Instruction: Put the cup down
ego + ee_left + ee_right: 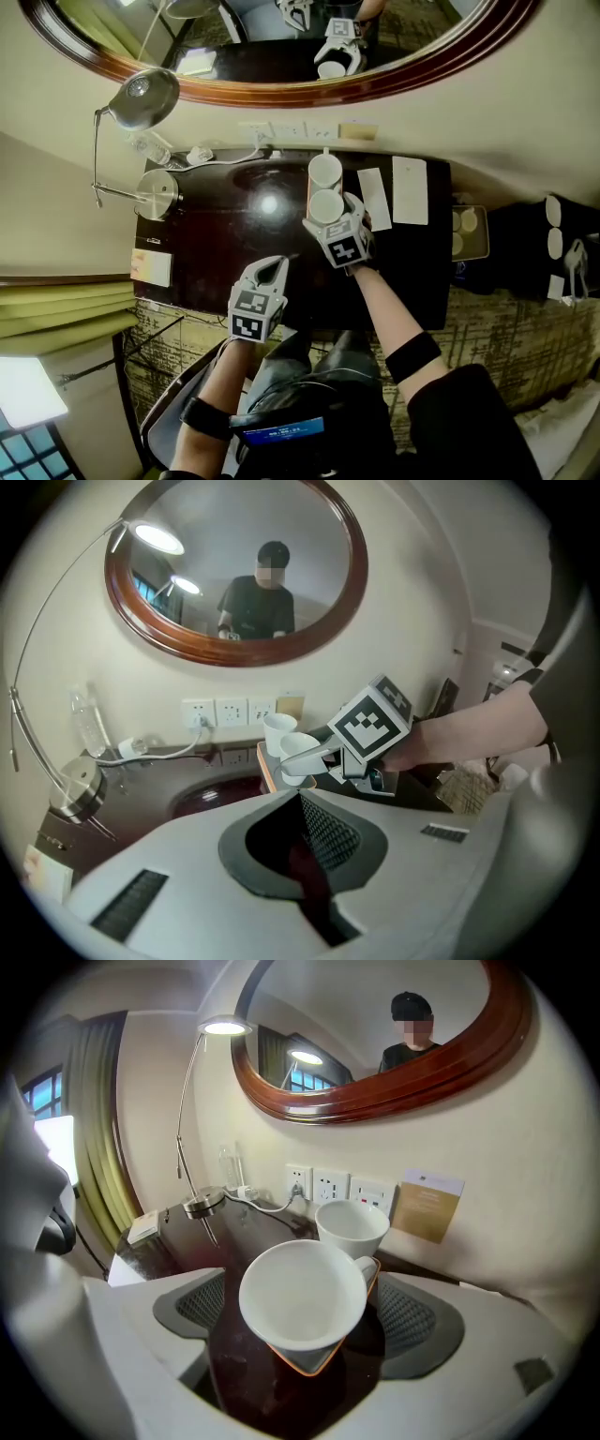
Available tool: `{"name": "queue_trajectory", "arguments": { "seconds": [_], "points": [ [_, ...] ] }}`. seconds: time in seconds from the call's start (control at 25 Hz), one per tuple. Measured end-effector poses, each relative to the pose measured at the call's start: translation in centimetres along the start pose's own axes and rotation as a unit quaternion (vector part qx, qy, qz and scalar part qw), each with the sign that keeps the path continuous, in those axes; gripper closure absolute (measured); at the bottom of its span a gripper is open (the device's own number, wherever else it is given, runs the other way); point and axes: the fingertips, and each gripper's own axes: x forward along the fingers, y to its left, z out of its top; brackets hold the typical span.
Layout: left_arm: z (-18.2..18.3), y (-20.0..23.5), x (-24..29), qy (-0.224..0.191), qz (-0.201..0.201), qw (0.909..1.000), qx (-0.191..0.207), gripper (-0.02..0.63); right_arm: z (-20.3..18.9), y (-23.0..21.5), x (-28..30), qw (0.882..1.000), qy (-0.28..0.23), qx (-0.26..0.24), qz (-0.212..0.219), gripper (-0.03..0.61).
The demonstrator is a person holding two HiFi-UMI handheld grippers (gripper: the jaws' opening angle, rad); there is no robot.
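Observation:
A white cup hangs between the jaws of my right gripper, which is shut on it, just above an orange-edged tray at the back of the dark desk. A second white cup stands upright on the tray right behind the held one. The left gripper view shows a right finger lying along the held cup. My left gripper is shut and empty over the desk's front edge, to the left of the cups.
A silver desk lamp with its round base stands at the desk's left. White cards lie right of the tray. Wall sockets with a plugged cable, a bottle and an oval mirror line the wall.

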Motion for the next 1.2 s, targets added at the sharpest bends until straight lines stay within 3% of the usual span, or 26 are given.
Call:
{"name": "queue_trajectory", "arguments": {
  "seconds": [0.32, 0.36, 0.44, 0.88, 1.2],
  "points": [
    [-2.0, 0.9, 0.1, 0.013, 0.002, 0.9998, -0.017, 0.614, -0.8, -0.1, 2.0, 1.0, 0.015, 0.005, 0.002, 0.041],
    [-2.1, 0.9, 0.1, 0.014, 0.001, 0.9997, -0.019, 0.614, -0.9, -0.1, 2.0, 1.0, 0.019, 0.005, 0.003, 0.104],
    [-2.3, 1.0, 0.1, 0.015, 0.001, 0.9997, -0.02, 0.614, -1.0, -0.1, 2.1, 1.0, 0.02, 0.008, 0.004, 0.137],
    [-2.0, 1.3, 0.3, 0.013, 0.008, 0.9998, -0.016, 0.614, -1.2, -0.4, 1.4, 1.0, -0.001, 0.016, 0.003, 0.146],
    [-1.3, -0.5, 0.6, 0.01, -0.009, 0.9999, -0.01, 0.614, -2.2, -2.7, -3.4, 0.999, -0.021, 0.043, -0.025, 0.146]
  ]
}}
